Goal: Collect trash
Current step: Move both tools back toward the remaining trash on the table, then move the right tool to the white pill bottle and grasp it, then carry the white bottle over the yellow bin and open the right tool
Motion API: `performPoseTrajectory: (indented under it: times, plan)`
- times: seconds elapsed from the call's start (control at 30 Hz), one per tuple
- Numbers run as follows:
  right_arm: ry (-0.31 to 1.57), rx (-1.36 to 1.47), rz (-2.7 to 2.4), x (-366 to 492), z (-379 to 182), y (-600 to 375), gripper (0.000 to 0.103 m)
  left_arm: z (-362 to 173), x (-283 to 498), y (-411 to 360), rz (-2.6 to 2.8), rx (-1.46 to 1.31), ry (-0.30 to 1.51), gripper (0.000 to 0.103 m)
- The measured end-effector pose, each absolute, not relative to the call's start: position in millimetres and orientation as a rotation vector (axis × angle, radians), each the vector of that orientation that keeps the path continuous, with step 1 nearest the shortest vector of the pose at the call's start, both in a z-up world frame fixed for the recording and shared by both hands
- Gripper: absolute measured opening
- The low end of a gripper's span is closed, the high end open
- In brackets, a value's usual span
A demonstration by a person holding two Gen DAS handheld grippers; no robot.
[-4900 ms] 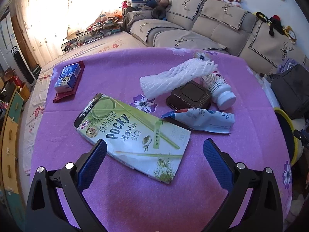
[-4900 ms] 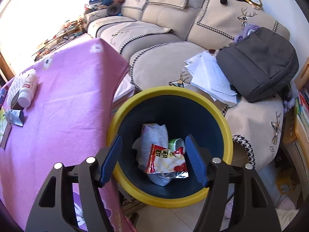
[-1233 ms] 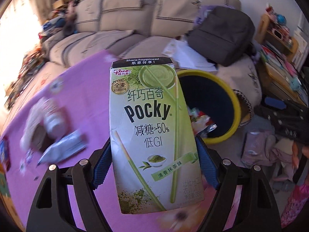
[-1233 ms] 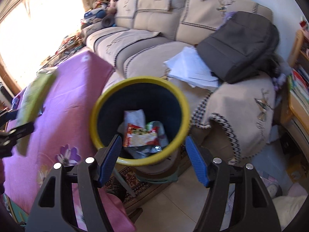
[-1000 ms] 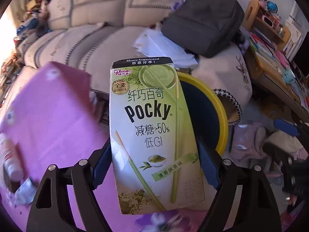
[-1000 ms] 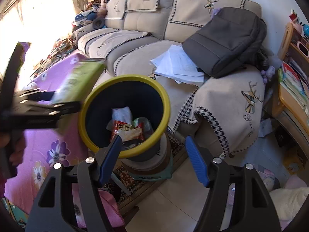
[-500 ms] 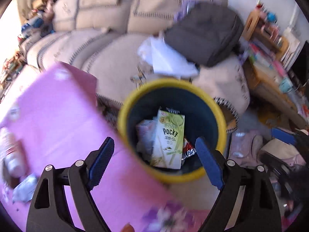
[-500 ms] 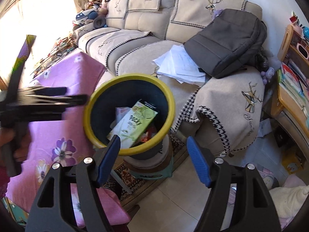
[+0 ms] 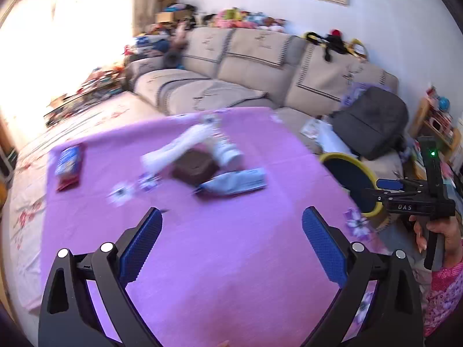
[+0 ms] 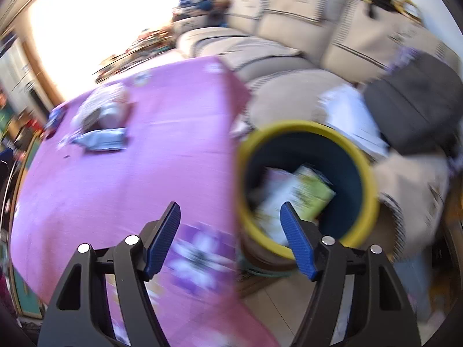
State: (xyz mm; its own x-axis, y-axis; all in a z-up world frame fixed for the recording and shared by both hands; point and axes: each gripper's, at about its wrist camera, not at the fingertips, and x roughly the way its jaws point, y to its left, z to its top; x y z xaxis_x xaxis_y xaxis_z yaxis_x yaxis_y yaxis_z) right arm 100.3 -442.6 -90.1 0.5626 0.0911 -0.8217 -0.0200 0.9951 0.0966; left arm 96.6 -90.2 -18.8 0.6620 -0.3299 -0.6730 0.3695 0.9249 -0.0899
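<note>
My left gripper (image 9: 231, 217) hangs over the purple tablecloth (image 9: 220, 260), its jaws opening wide with nothing between them. Ahead of it lie a silver-blue wrapper (image 9: 234, 183), a brown tray (image 9: 194, 167), a white foam net sleeve (image 9: 176, 149), a white bottle (image 9: 227, 150) and a blue packet (image 9: 68, 162). My right gripper (image 10: 230, 211) stands open and empty above the table's edge, next to the yellow-rimmed bin (image 10: 373, 185). The green Pocky box (image 10: 306, 193) lies inside the bin. The right gripper (image 9: 389, 184) also shows at the right of the left wrist view.
A beige sofa (image 9: 254, 66) runs behind the table, with a grey backpack (image 9: 373, 121) and loose papers (image 9: 327, 136) on it. The bin (image 9: 350, 173) stands off the table's right edge. A shelf (image 9: 437, 121) is at far right.
The Pocky box left my left gripper and dropped into the bin. The left gripper has swung back left over the table, jaws wider. The right gripper has swung left toward the table.
</note>
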Motion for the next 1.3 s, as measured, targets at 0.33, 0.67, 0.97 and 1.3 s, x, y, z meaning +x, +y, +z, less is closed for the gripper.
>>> performPoseTrajectory:
  times: [0.33, 0.67, 0.97, 1.3]
  plan:
    - [0.964, 0.03, 0.275, 208, -83, -323, 0.068, -37, 76, 15, -0.273, -0.057, 0.786, 0.096]
    - [1.077, 0.083, 0.255, 305, -96, -291, 0.055, -44, 81, 16, -0.271, -0.045, 0.788, 0.096]
    - [1.159, 0.09, 0.215, 336, -121, -275, 0.047, -48, 85, 17, -0.279, -0.039, 0.793, 0.096]
    - [1.092, 0.145, 0.198, 313, -95, -307, 0.045, -48, 80, 10, -0.288, -0.026, 0.789, 0.096]
